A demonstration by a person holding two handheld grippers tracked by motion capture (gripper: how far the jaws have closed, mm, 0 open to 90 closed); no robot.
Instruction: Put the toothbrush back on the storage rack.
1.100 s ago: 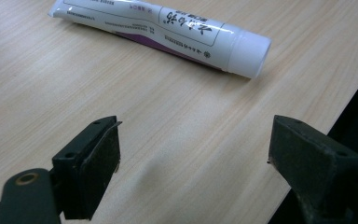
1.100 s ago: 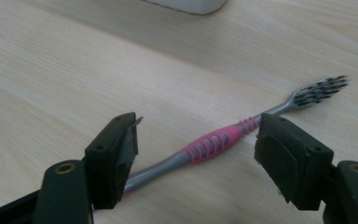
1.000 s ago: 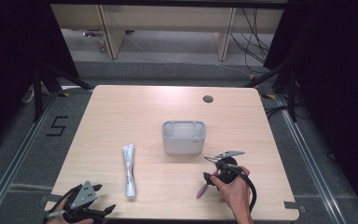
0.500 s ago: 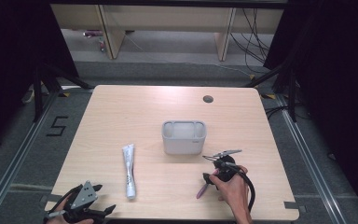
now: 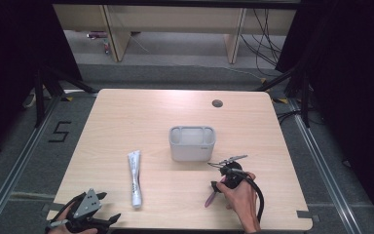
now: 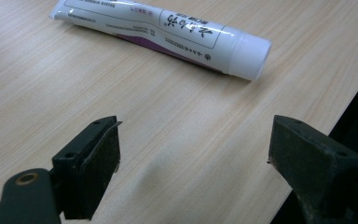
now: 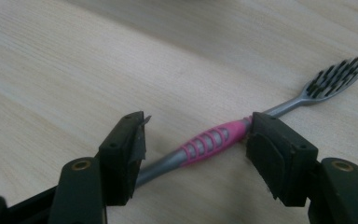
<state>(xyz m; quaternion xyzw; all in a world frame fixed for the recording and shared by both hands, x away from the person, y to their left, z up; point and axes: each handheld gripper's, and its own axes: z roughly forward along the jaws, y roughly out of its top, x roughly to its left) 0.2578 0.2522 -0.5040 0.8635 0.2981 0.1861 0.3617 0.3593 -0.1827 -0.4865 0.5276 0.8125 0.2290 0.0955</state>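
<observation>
The right gripper (image 7: 193,140) straddles a toothbrush (image 7: 214,139) lying flat on the desk (image 5: 141,117); its fingers (image 7: 128,154) have just been closing but are not clenched on the pink-and-grey handle, and contact on the far side is hard to judge. The high view adds a grey box (image 5: 192,143) just beyond. The left gripper (image 6: 193,154) is released and empty, near a white tube (image 6: 163,35) printed with small writing too fine to read.
</observation>
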